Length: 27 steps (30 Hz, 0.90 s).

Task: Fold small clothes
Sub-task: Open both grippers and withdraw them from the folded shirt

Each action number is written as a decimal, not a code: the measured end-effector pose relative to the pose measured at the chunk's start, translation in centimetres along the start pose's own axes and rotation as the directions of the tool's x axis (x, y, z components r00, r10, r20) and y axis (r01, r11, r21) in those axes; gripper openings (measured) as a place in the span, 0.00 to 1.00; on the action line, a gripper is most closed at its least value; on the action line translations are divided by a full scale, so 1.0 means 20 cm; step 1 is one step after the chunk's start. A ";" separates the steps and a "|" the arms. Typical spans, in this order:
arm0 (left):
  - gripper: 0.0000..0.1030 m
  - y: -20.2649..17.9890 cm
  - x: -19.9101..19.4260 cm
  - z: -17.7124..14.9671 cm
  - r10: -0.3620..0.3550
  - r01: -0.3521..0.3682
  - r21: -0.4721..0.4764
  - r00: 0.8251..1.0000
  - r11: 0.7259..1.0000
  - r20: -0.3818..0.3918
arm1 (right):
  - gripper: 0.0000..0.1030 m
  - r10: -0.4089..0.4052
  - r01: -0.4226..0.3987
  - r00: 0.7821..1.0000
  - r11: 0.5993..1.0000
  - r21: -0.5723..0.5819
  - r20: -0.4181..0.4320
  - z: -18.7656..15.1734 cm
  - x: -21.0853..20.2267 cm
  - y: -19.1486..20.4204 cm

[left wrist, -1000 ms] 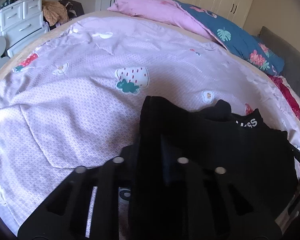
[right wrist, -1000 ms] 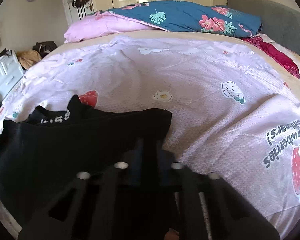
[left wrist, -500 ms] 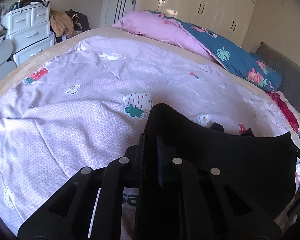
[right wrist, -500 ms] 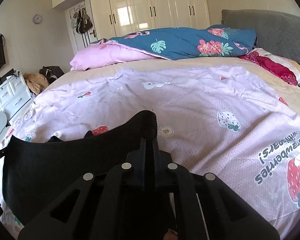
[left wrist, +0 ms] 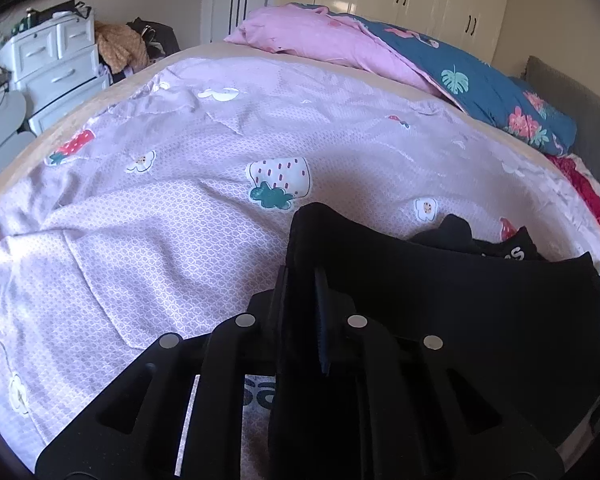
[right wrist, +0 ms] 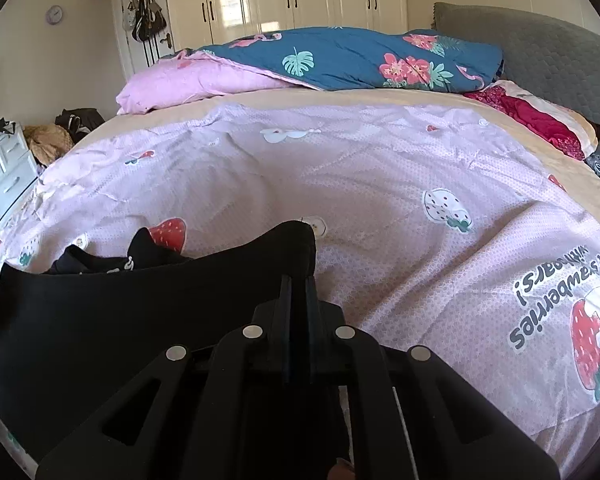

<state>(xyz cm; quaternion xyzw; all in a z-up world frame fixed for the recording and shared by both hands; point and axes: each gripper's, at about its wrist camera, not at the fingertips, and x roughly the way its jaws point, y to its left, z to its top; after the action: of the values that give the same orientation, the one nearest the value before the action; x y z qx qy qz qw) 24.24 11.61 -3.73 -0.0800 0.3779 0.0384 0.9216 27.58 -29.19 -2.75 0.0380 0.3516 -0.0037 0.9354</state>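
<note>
I am holding the black garment (left wrist: pixel 440 300) stretched between both hands above the bed (left wrist: pixel 160 220): the left gripper (left wrist: pixel 300 280) is pinching one corner, the right gripper (right wrist: pixel 298 280) the other, jaws clamped narrow on cloth. Its long axis is running hand to hand.

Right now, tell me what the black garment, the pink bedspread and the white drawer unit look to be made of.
Black garment: soft matte knit, probably cotton jersey; it sags between both claws without shine.
Pink bedspread: thin woven or textured fabric, matte; fine repeated pattern, printed strawberries, soft creases.
White drawer unit: looks like moulded plastic or painted wood, smooth with a slight sheen; cannot tell which.
</note>
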 end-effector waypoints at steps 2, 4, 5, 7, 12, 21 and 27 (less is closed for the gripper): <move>0.08 0.00 0.00 -0.01 0.007 -0.007 0.003 1.000 1.000 -0.013 | 0.06 -0.007 0.007 1.000 1.000 0.001 -0.017 -0.01 0.01 0.00; 0.08 -0.01 0.01 -0.02 0.010 -0.010 0.006 1.000 1.000 -0.026 | 0.06 -0.014 0.014 1.000 1.000 0.000 -0.028 -0.03 0.02 0.01; 0.08 -0.01 0.02 -0.02 0.013 -0.013 0.009 1.000 1.000 -0.028 | 0.08 -0.019 0.019 0.999 1.000 -0.003 -0.031 -0.03 0.02 0.01; 0.13 -0.01 0.01 -0.02 0.016 -0.016 0.015 0.999 1.000 -0.028 | 0.14 -0.026 0.026 0.999 1.000 0.000 -0.032 -0.03 0.02 0.01; 0.30 -0.05 -0.01 -0.04 0.019 -0.017 0.040 0.999 0.999 -0.037 | 0.32 -0.042 0.042 0.999 0.999 -0.001 -0.015 -0.05 -0.03 0.02; 0.60 -0.10 -0.19 -0.13 0.038 -0.036 0.096 0.999 0.995 -0.019 | 0.46 0.005 -0.004 1.000 0.999 -0.050 0.010 -0.14 -0.23 0.11; 0.67 -0.15 -0.27 -0.19 0.029 -0.026 0.111 0.999 0.993 -0.028 | 0.57 0.067 -0.070 0.997 0.991 -0.110 -0.029 -0.23 -0.33 0.20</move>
<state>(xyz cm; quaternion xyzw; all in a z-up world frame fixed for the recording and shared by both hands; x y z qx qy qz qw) 18.11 7.98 -2.30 -0.0240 0.3942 0.0288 0.9183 19.71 -24.91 -1.55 -0.0019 0.3613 0.0484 0.9312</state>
